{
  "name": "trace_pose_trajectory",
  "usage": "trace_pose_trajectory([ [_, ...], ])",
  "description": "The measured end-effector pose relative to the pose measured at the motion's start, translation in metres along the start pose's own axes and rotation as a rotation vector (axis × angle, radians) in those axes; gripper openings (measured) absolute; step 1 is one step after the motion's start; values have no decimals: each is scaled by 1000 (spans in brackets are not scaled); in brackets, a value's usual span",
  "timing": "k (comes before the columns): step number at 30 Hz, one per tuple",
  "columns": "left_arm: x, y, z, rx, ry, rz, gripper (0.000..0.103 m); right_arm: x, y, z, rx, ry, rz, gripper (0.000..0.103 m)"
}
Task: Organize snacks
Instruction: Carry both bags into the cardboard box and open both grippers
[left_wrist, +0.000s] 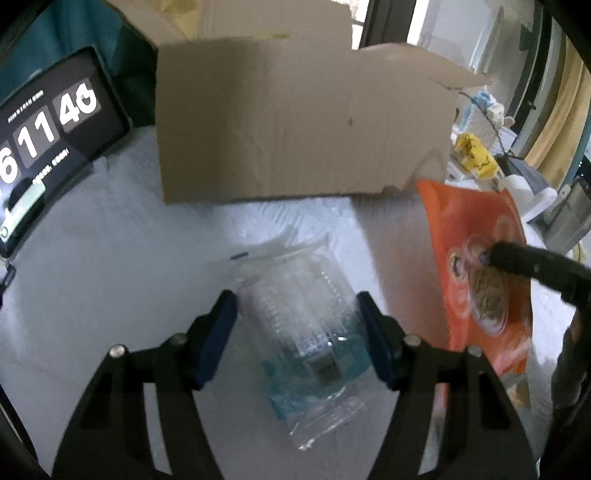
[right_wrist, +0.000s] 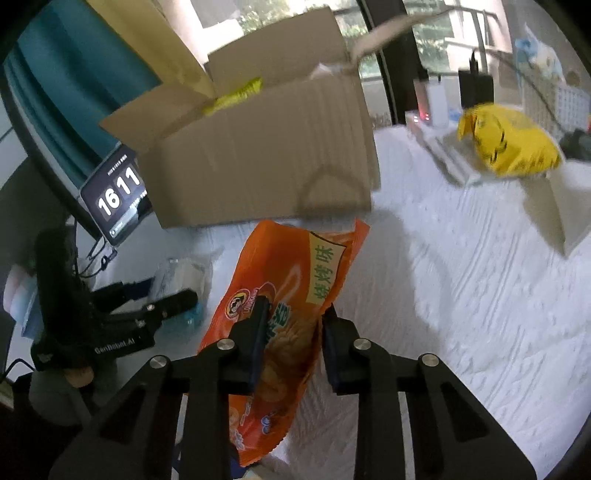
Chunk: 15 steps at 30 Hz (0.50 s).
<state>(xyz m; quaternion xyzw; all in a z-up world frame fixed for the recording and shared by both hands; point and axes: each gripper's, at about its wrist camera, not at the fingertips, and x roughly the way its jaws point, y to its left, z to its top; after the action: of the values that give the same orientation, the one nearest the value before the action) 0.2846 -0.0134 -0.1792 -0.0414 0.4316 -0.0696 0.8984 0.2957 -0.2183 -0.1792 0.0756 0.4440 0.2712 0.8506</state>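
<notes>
your left gripper (left_wrist: 297, 308) sits nearest, its blue pads set on either side of the clear plastic packet (left_wrist: 299, 325) with the teal label, which lies flat on the white bed cover (left_wrist: 110, 258) at 6 o'clock from the cardboard box (left_wrist: 295, 125). whether the pads already press on the packet is hard to tell through the blur; the jaws stand at a middling width and nothing looks lifted. that packet looks light, thin-walled and glossy, so expect it to crackle, dent and slide; take it across the middle of its width, where the contents give the film some body, not by the loose sealed edge. your right gripper (right_wrist: 293, 314) is narrow and closed on the orange snack bag (right_wrist: 295, 295), one pad on its printed face and the other behind its right edge, the bag standing up off the bed cover at 5 o'clock from the box. this one is puffy, soft and slippery, with brittle contents by the look of the print, so squeeze gently and hold near the edge seam. both grippers point steeply down and forward toward the box, whose top flaps stand open with a yellow packet (right_wrist: 236, 94) already inside.
</notes>
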Motion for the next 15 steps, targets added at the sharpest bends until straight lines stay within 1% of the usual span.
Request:
trace_pose_trajectory([
  [10,-51,2,18,34,-113,9,67,-39,10,34,-39,-98,-2,28],
  [15,-73,2,37,52,-176,18,67,-57,21,53,-64,-155,2,28],
])
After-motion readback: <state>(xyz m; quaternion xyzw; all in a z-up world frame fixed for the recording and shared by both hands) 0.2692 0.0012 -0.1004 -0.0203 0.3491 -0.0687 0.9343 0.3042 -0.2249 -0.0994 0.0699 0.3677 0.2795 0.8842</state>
